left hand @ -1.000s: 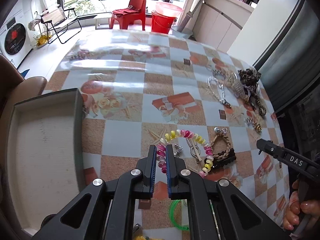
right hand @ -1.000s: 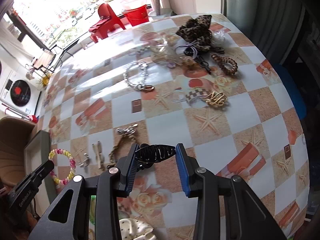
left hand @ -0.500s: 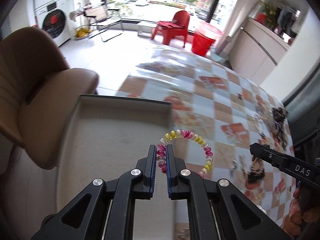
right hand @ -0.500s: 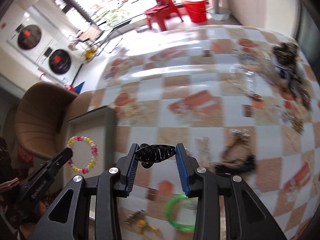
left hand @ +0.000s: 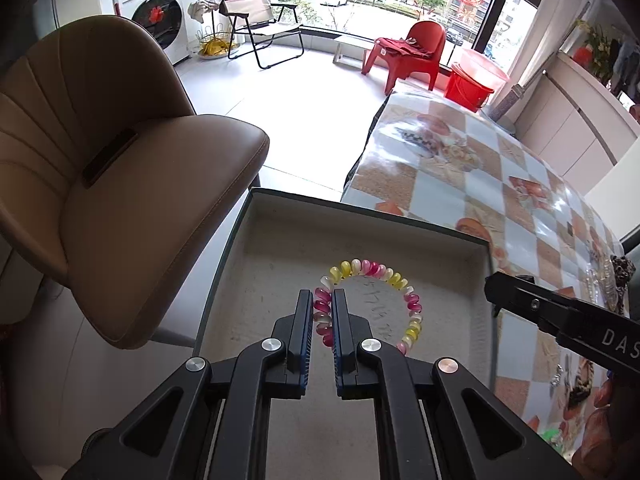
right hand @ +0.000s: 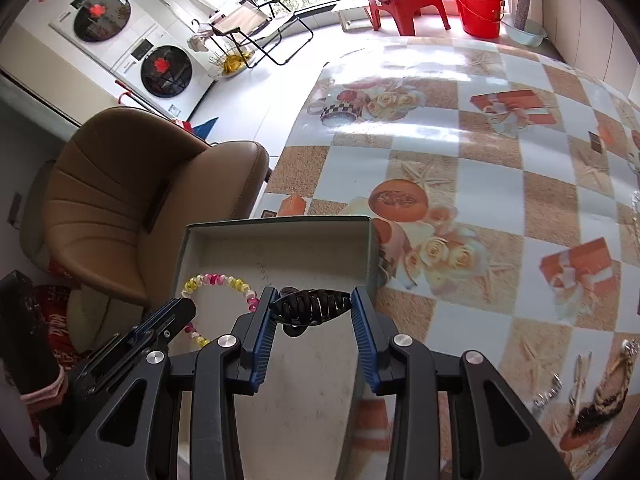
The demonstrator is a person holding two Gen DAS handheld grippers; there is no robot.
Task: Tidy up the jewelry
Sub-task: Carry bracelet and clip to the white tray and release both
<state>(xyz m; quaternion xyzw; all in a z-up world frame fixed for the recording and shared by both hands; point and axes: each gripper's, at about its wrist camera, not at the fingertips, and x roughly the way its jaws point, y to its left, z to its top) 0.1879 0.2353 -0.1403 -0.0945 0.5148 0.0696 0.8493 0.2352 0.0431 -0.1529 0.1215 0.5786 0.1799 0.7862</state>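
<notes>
My left gripper [left hand: 321, 308] is shut on a pink, yellow and white coil bracelet [left hand: 384, 276], which hangs over the inside of a grey open box [left hand: 360, 216]. My right gripper [right hand: 312, 308] is shut on a black claw hair clip [right hand: 310, 307], held endwise between its blue pads above the same box [right hand: 280, 224]. The bracelet [right hand: 218, 282] and the left gripper's fingers [right hand: 168, 316] show at the left of the right wrist view. The right gripper's finger [left hand: 560, 316] reaches into the left wrist view from the right.
The box sits at the table's left edge, beside a brown leather chair [left hand: 132, 184]. The tablecloth [right hand: 480, 184] is checked with printed pictures. More jewelry, including a braided piece [right hand: 608, 396], lies at the right. A person's hand [left hand: 604, 432] shows at bottom right.
Both grippers have swung left from over the tablecloth to above the grey box, each keeping its hold on the bracelet and the hair clip.
</notes>
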